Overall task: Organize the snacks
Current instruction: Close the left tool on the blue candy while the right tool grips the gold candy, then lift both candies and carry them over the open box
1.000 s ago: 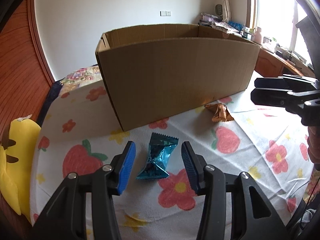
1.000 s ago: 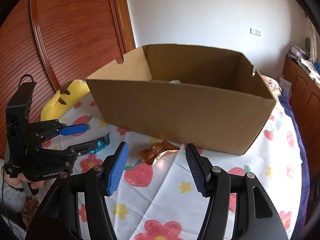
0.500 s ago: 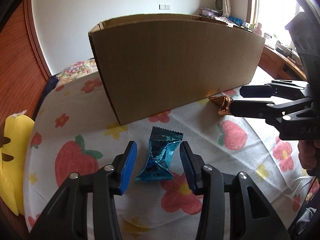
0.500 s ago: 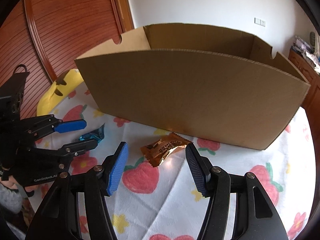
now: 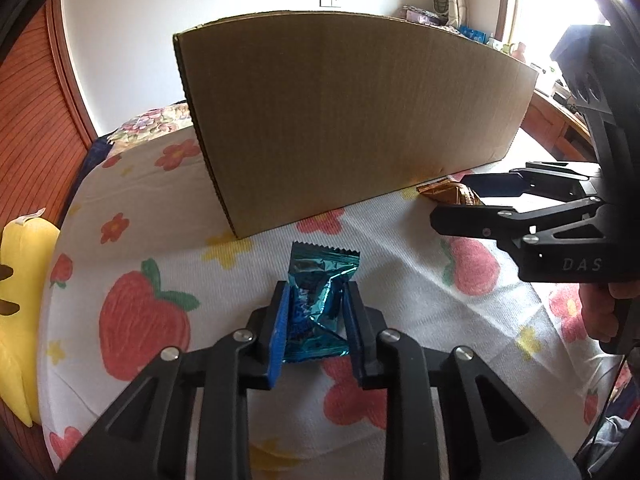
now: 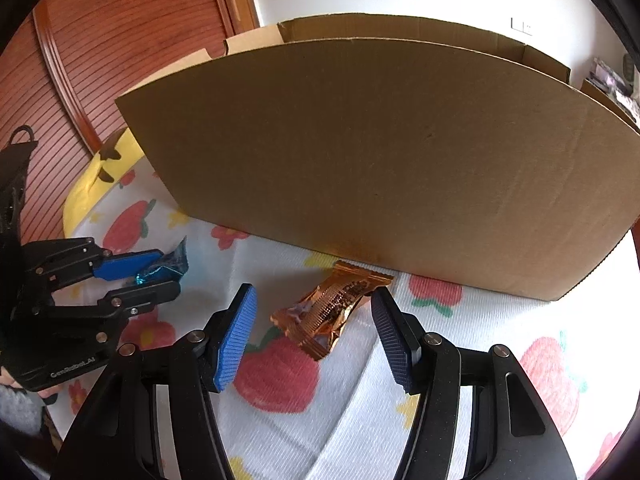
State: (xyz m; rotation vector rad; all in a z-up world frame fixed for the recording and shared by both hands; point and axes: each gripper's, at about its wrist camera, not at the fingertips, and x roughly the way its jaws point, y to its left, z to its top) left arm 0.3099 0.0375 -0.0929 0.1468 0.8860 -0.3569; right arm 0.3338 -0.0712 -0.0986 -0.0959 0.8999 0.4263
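My left gripper [image 5: 316, 312] is shut on a blue foil snack packet [image 5: 318, 300] that lies on the fruit-print cloth; the packet also shows in the right wrist view [image 6: 166, 268], pinched by the left gripper [image 6: 160, 272]. My right gripper [image 6: 314, 320] is open, its blue pads [image 6: 236, 340] on either side of a gold-brown snack packet [image 6: 330, 312] on the cloth. In the left wrist view the right gripper [image 5: 456, 200] reaches in from the right, around the gold-brown packet [image 5: 448, 194]. A large open cardboard box [image 5: 352, 120] stands just behind both packets [image 6: 380, 160].
The cloth-covered table [image 5: 132, 240] has strawberry and flower prints. A yellow plush toy [image 5: 20, 312] lies at the left edge [image 6: 100, 172]. A wooden slatted door [image 6: 100, 40] is on the left. Cluttered shelves by a window [image 5: 500, 40] are at the far right.
Both grippers have dropped lower toward the cloth. The left gripper has closed on the blue packet. The right gripper has moved forward around the gold-brown packet, still open.
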